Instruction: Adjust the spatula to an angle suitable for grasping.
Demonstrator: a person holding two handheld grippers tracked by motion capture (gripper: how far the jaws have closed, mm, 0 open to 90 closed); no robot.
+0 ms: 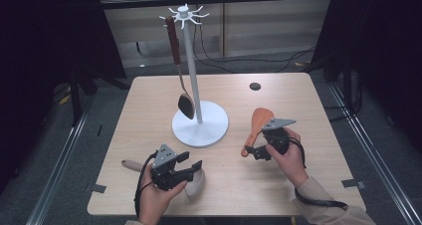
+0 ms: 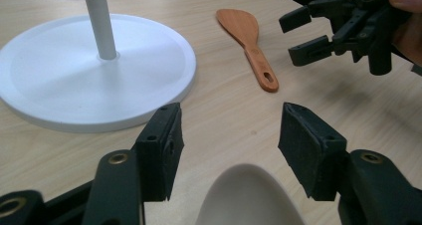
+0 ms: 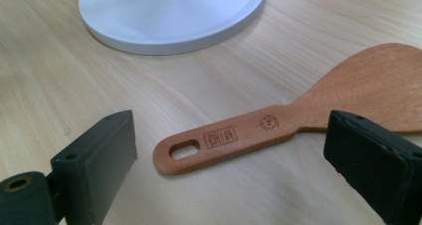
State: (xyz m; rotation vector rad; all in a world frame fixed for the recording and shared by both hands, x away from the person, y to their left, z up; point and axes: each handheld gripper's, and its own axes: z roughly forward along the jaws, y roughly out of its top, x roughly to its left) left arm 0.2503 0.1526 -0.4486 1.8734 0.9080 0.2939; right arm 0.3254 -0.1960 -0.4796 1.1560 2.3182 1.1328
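Note:
A white utensil stand [image 1: 199, 130] rises mid-table, and a dark ladle with a brown handle [image 1: 175, 56] hangs from one of its top hooks. An orange-brown wooden rice paddle [image 1: 259, 121] lies flat to the stand's right. My right gripper [image 1: 253, 153] is open just above the table, its jaws either side of the paddle's handle [image 3: 234, 138] without touching it. My left gripper [image 1: 193, 161] is open near the front edge, over the head of a beige spoon [image 2: 249, 197] lying on the table. The spoon's handle [image 1: 131, 165] sticks out to the left.
The stand's round base [image 2: 74, 75] lies close ahead of the left gripper, and the right gripper [image 2: 311, 36] shows opposite it. A dark round hole [image 1: 255, 86] marks the table's far side. Bare wood lies along the left side of the table [image 1: 144, 120].

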